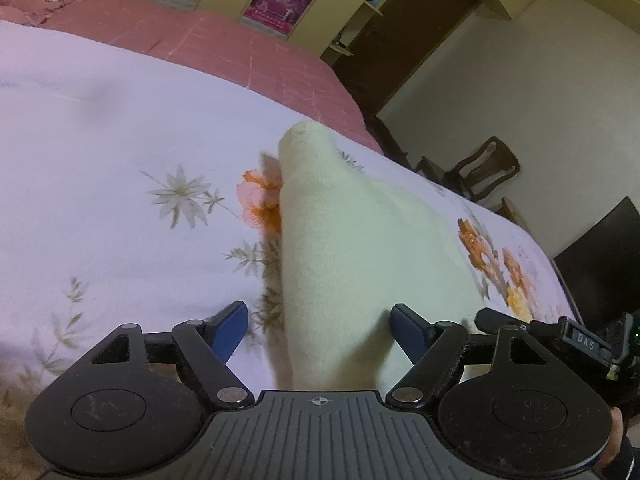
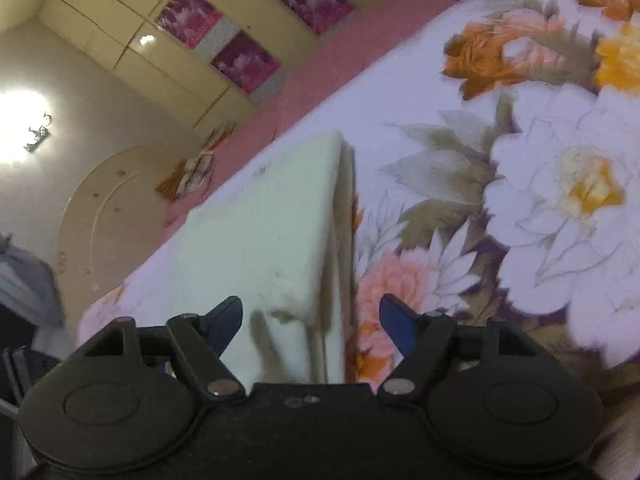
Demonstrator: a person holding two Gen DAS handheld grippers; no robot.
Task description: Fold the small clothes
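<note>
Dim, soft-blurred fisheye views — lamp (image 2: 24,120) glare at left.

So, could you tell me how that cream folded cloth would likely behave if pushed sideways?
The cream cloth looks soft and floppy, so it would probably bunch rather than slide whole. Its stacked layers may shear apart. It seems light on the floral sheet.

A: What lies past the work?
B: A floral bedsheet (image 1: 120,168), a pink quilt (image 1: 224,40), and a wooden chair (image 1: 486,168) by the wall.
A: And the cupboards?
B: Cream wardrobe doors (image 2: 132,40) with purple flower panels (image 2: 246,62), blurred.
</note>
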